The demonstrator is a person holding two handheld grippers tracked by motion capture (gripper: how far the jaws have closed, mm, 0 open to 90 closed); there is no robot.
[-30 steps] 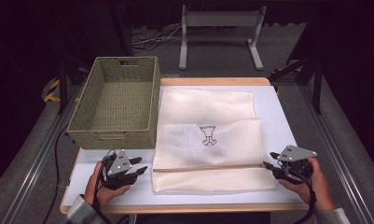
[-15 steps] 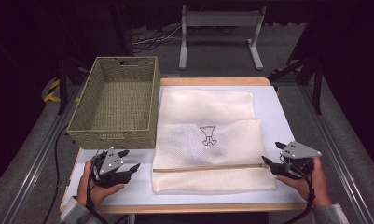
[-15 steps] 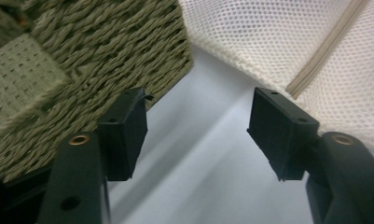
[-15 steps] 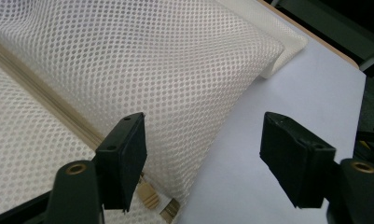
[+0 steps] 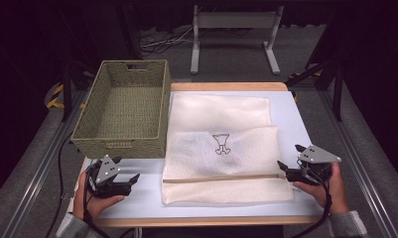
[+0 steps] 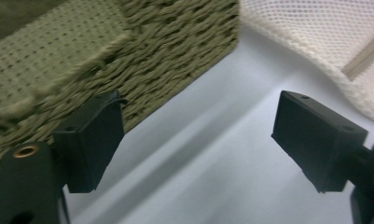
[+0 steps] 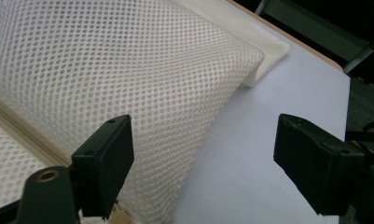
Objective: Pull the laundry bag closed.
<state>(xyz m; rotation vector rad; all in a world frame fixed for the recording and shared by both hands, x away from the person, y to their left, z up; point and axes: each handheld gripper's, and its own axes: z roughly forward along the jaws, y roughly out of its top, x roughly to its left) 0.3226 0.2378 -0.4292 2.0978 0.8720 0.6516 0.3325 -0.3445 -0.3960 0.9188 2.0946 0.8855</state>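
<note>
A cream mesh bag [image 5: 221, 148] lies folded flat on the white table [image 5: 142, 198], with a small dark emblem on top and a zip band near its front edge. My left gripper [image 5: 128, 168] rests left of the bag, in front of the woven basket [image 5: 122, 106]. Its jaws have just been opening and stand wide with nothing between them [image 6: 198, 112]. My right gripper [image 5: 289, 156] sits at the bag's right edge. Its jaws have also just been opening and stand wide [image 7: 203, 128], with the mesh bag [image 7: 128, 70] beside the left jaw, untouched.
The olive woven basket [image 6: 128, 56] stands empty at the table's back left, close to my left gripper. A metal stand [image 5: 233, 29] rises beyond the table's far edge. Bare white table [image 7: 268, 79] lies to the right of the bag.
Both grippers' jaws have spread wider. My left hand has slid left, away from the bag's edge. The right hand has stayed about where it was, and the bag has not moved.
</note>
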